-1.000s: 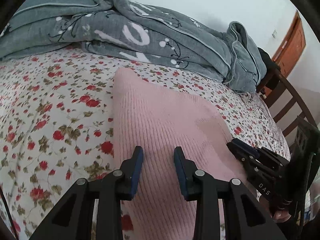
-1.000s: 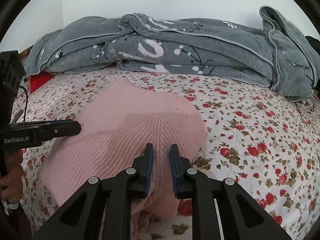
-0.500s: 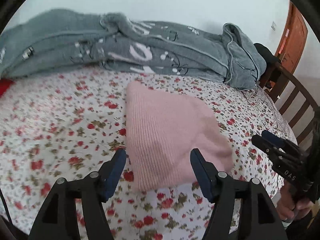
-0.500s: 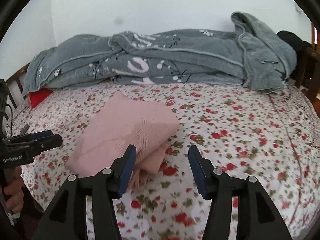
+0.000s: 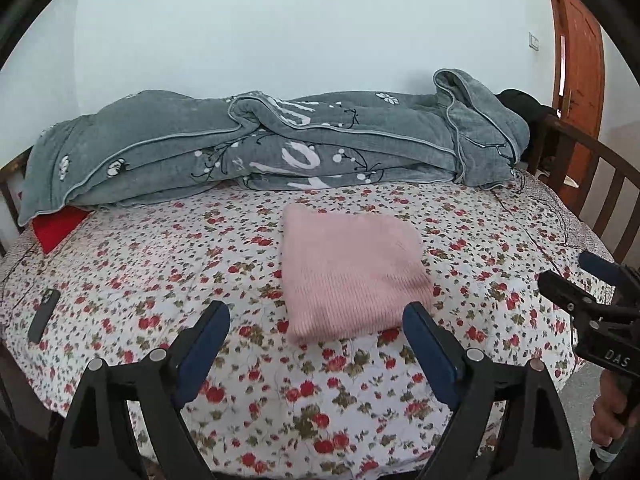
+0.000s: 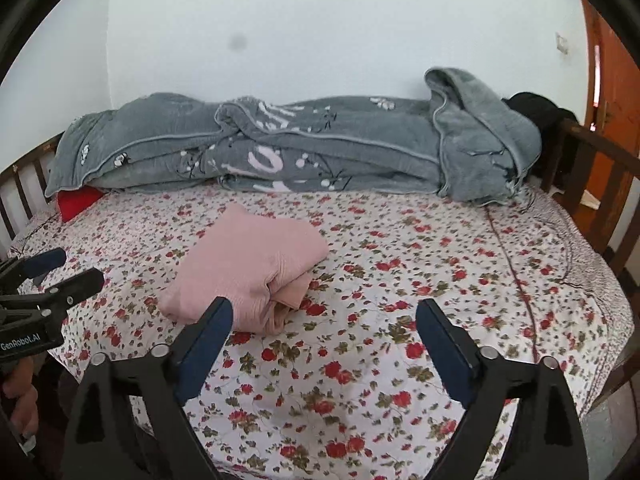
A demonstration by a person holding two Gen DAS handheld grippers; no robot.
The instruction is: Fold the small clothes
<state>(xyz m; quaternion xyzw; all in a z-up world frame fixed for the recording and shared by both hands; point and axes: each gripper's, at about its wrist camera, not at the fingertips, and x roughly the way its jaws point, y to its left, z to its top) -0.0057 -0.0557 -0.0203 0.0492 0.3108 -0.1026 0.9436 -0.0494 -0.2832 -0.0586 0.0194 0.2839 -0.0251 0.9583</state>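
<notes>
Sweater point(image 5: 352, 280) — pink, ribbed knit — lies folded into a compact rectangle near the middle of the bed point(image 5: 500, 240), on the red-flowered sheet. In the right wrist view the folded layers show at its near edge. Neither set of tongs touches it.

Left tongs point(image 5: 316, 344): jaws opening, already spread wide, nothing between the pads. They hover above the near part of the bed, with the sweater just beyond the tips.

Right tongs point(image 6: 324, 344): jaws opening, also spread wide, nothing between them. The sweater lies ahead and to the left of the tips. Each set of tongs appears at the edge of the other's view, with part of a hand point(image 6: 20, 396) below it.

Blanket point(image 5: 280, 148) — grey, white pattern — is bunched along the far side of the bed against the wall. A red item point(image 5: 56, 226) shows under its left end. A dark phone point(image 5: 44, 314) lies flat near the left edge of the bed, well apart from the sweater. A wooden rail point(image 5: 612, 184) stands at the right side.
</notes>
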